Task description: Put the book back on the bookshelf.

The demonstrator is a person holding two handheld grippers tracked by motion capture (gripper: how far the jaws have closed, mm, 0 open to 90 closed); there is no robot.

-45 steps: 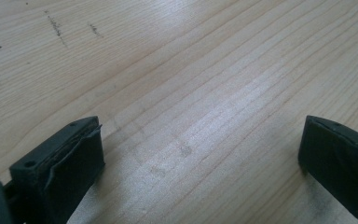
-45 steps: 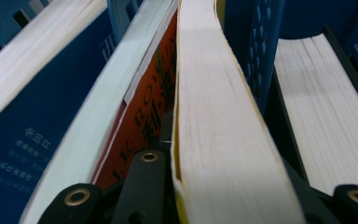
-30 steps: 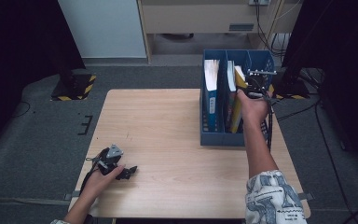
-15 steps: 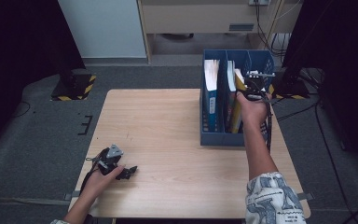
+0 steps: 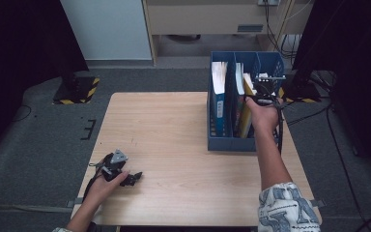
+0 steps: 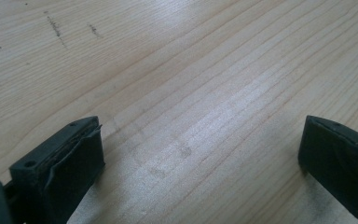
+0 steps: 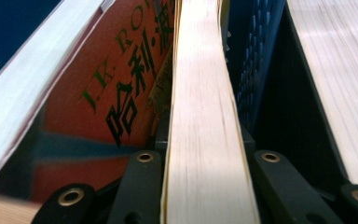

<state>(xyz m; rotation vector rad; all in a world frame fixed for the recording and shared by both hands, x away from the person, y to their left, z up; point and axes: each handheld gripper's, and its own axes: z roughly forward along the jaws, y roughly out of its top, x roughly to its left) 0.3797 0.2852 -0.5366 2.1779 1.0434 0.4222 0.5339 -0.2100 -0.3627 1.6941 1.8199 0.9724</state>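
Clamping right gripper tight on cream-paged yellow-covered book for handling in blue plastic file rack; resting left gripper wide, empty, on pale wooden table.

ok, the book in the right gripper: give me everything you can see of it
The book is a thick one with cream page edges and a yellow cover, as the high view shows. It stands in the middle compartment of the blue file rack, leaning toward the rack's right side, page block toward the camera. The right gripper is shut on it, one black jaw on each cover. Beside it an orange-red book with green lettering leans close; whether they touch I cannot tell.
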